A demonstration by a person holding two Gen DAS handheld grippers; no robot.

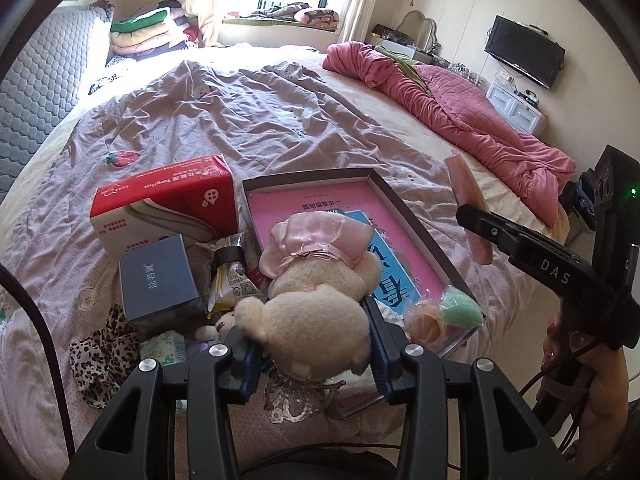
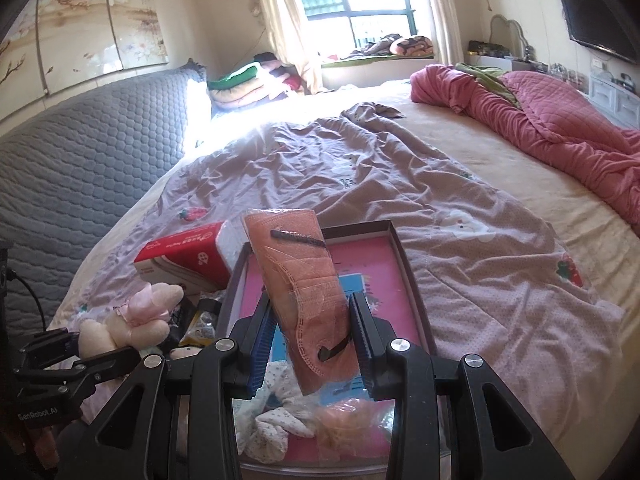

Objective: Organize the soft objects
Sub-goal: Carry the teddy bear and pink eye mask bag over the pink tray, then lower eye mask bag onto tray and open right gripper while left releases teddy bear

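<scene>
Fingers of left gripper (image 1: 316,350) are clamping a plush bear (image 1: 316,304) in a pink dress, holding it over the near edge of the tray (image 1: 404,204). Right gripper (image 2: 312,344) fingers are pinching a wrapped orange mask pack (image 2: 304,288) above that tray. Beyond, a red tissue box (image 1: 168,204) is lying on the bed (image 1: 248,120).

The far half of the pink-lined box (image 2: 376,256) lies bare and open from above, as does the wrinkled bedspread (image 2: 480,272) at right of frame, while the red tissue box (image 1: 168,200), blue box (image 1: 158,280) and snack packets (image 1: 228,280) crowd its left side.
</scene>
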